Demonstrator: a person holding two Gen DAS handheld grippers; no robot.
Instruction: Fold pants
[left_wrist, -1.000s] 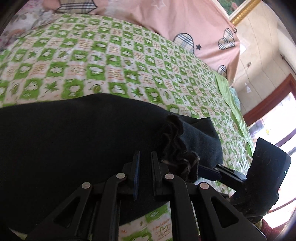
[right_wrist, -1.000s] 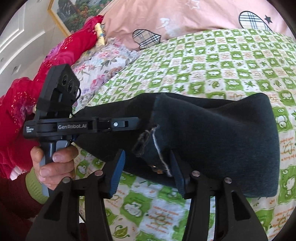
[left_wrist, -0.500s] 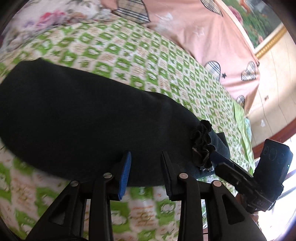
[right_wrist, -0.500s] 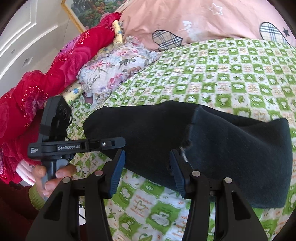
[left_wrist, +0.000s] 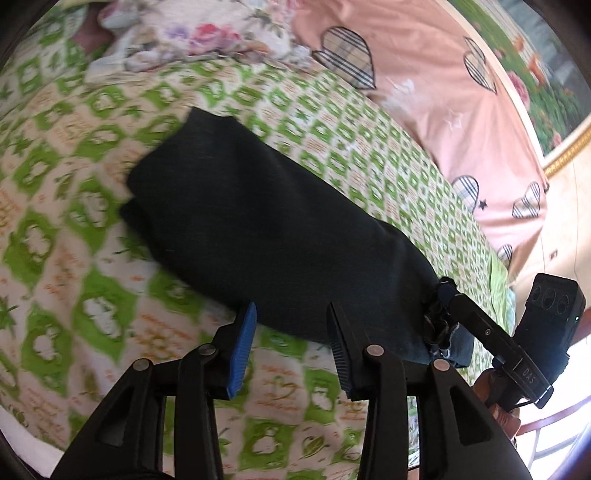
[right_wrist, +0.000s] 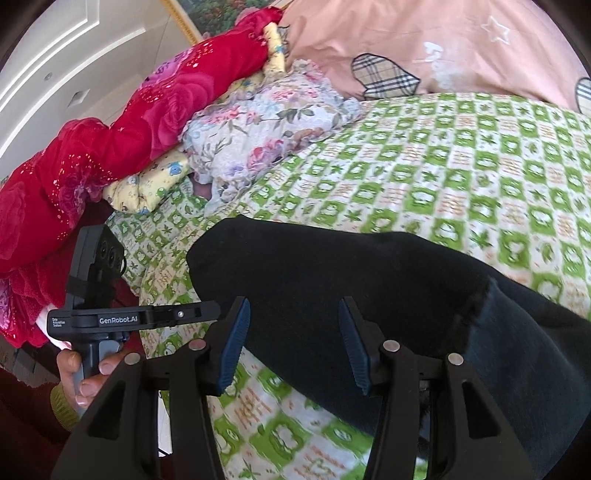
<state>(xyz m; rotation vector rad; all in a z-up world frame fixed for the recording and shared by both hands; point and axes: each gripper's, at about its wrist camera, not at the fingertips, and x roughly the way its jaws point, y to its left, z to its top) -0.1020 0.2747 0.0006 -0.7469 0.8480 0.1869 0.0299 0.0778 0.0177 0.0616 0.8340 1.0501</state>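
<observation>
On the bedspread (left_wrist: 373, 155), 1 pants (left_wrist: 266, 229) (folded), 2 grippers open.

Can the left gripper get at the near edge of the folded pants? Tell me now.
Probably yes. The left gripper has its jaws open right at the near edge of the pants, with nothing between them on the green bedspread.

Dark navy pants (left_wrist: 273, 236) are seen on a green-and-cream checked bedsheet (left_wrist: 388, 162), with pink heart-patterned bedding (left_wrist: 424, 74) behind.

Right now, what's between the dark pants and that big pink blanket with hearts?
Only the green checkered bedsheet. In the left wrist view, it runs bare between the folded dark pants and the pink blanket.
</observation>
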